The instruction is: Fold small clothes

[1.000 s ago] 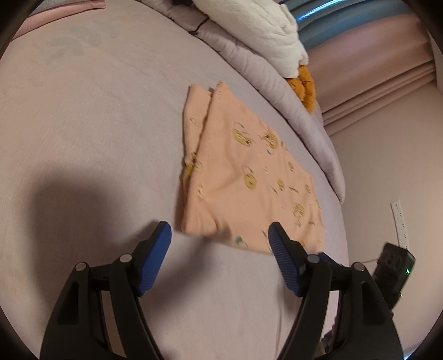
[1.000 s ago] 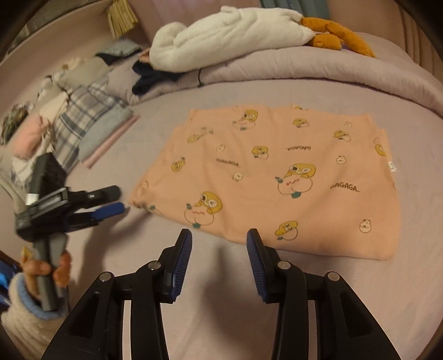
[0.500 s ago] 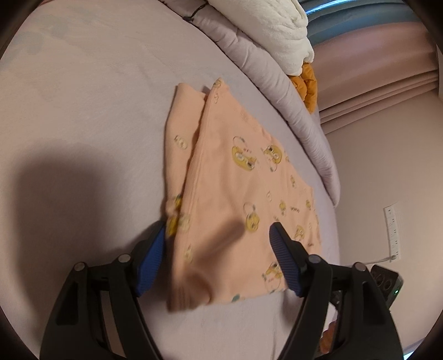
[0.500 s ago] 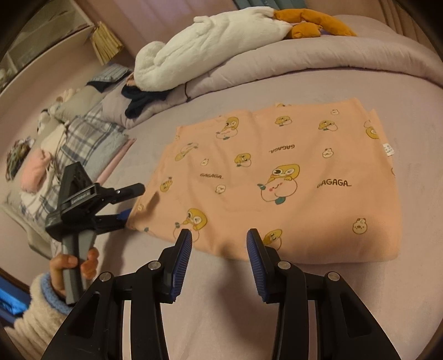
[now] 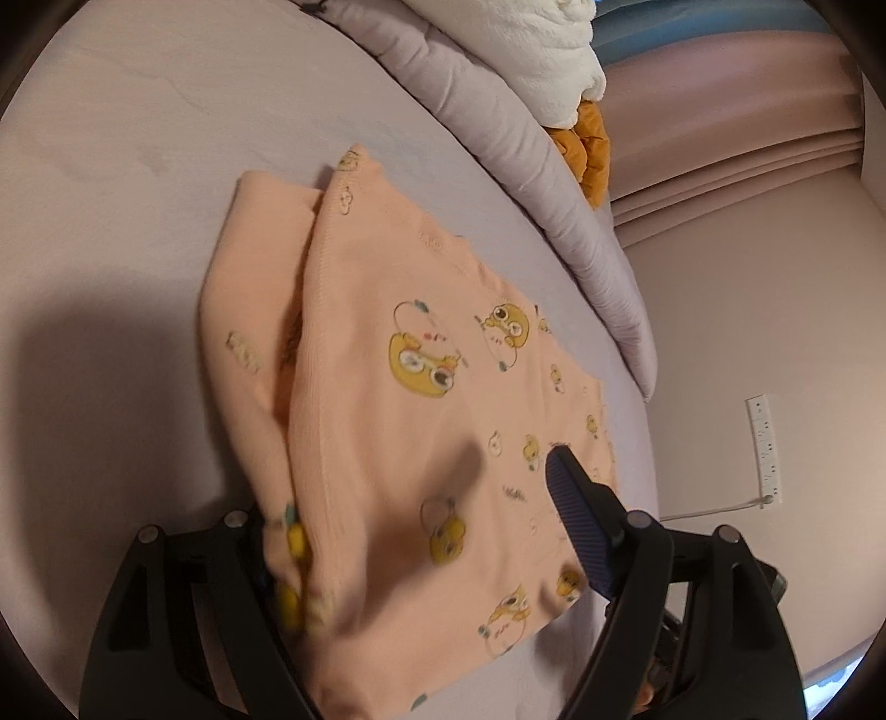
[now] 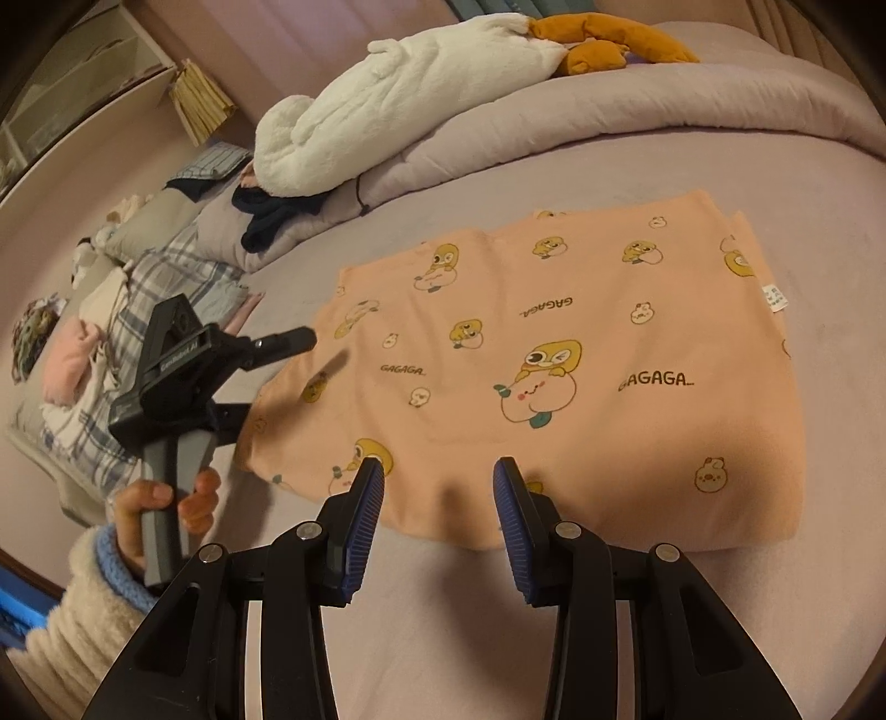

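A peach garment (image 6: 554,360) with yellow cartoon prints lies folded flat on the lilac bed sheet (image 6: 443,637). In the left wrist view the garment (image 5: 398,399) fills the space between the open jaws of my left gripper (image 5: 410,515); its near left edge covers the left finger. From the right wrist view my left gripper (image 6: 277,376) is at the garment's left edge, one finger above the cloth and one at bed level. My right gripper (image 6: 437,493) is open and empty at the garment's near edge.
A rolled lilac duvet (image 6: 581,127) with a white plush (image 6: 398,111) and an orange plush (image 6: 603,44) runs along the far side. Stacked folded clothes (image 6: 127,310) lie at the left. A wall and socket strip (image 5: 767,443) are past the bed's right edge.
My left gripper has moved forward so the garment's left edge now lies between its open jaws. My right gripper has moved closer to the garment's near edge.
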`<control>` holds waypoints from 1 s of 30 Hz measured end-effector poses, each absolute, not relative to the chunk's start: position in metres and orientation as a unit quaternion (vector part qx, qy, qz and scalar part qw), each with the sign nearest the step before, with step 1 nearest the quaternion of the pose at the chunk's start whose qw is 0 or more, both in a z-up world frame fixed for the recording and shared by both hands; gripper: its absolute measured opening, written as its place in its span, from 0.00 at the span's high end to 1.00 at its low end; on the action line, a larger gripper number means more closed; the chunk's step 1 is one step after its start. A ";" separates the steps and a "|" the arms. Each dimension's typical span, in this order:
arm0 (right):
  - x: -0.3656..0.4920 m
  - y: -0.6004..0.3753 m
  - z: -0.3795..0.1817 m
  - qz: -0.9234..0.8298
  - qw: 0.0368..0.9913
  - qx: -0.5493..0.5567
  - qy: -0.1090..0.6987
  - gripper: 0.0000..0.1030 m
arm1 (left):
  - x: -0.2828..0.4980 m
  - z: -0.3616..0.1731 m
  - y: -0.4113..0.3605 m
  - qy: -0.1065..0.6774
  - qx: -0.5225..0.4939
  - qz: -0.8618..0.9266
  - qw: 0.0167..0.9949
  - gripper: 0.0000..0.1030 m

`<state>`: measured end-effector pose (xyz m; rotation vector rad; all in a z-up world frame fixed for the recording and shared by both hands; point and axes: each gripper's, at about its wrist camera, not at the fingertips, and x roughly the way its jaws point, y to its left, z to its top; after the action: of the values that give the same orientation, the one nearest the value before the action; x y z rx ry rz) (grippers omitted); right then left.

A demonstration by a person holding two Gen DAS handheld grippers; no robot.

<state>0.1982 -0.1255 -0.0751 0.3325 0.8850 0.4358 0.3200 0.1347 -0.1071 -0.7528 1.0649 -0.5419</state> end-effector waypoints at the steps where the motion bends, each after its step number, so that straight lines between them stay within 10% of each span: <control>1: 0.199 -0.126 -0.074 0.206 0.868 0.160 0.422 0.60 | 0.322 -0.107 0.135 0.489 -0.350 -0.254 0.757 0.24; 13: 0.219 -0.125 -0.067 0.201 0.876 0.150 0.412 0.60 | 0.315 -0.117 0.151 0.493 -0.336 -0.227 0.770 0.81; 30: 0.345 -0.062 -0.094 0.127 0.870 0.066 0.472 0.68 | 0.315 -0.102 0.135 0.491 -0.264 -0.189 0.809 0.87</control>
<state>0.3445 -0.0622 -0.0940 0.1385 0.9868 0.2646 0.3150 0.1350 -0.1017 -0.5634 1.0488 -0.4031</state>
